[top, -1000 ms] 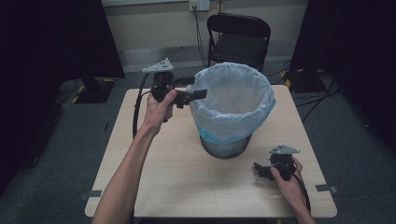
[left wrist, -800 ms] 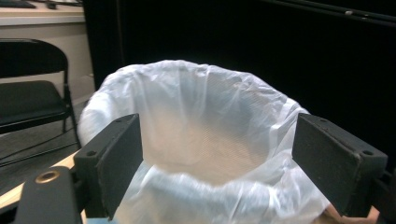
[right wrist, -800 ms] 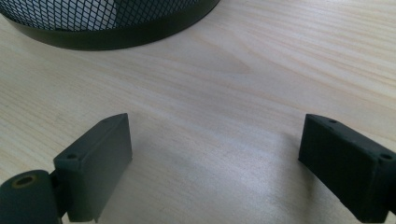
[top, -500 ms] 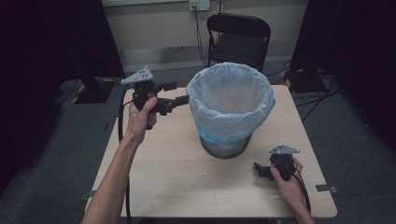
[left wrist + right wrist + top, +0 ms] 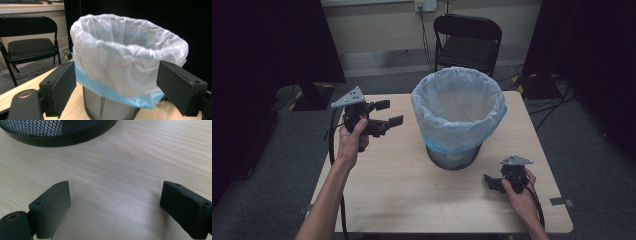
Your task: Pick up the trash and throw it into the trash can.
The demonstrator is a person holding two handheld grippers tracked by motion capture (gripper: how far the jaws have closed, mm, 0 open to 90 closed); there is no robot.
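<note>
The bin point(image 5: 458, 125) stands a little past the middle of the table point(image 5: 402, 195), toward its far edge — a black mesh one, upright, with a pale bag point(image 5: 457, 107) pulled over its rim and hanging partway down the outside, a blue band along the bag's lower edge. In the left gripper view the bag point(image 5: 125, 57) is crinkled and its mouth gapes open, and the mesh of the bin point(image 5: 105, 107) shows below the blue band.

The left gripper point(image 5: 388, 113) is held up over the table at about nine o'clock from the bin, pointing toward it, apart from the bag. Its jaws are spread wide with nothing between them; seen along them, they frame the bin without touching it.

The right gripper point(image 5: 490, 182) sits low at about four o'clock from the bin, near the table's front right corner, the hand point(image 5: 518, 192) wrapped round its body. Its jaws are likewise parted and empty — in the right gripper view there is bare wood between them, and the bin's dark base rim point(image 5: 57, 141) lies ahead, well clear.

A black folding chair point(image 5: 467, 42) stands beyond the table at twelve o'clock.
</note>
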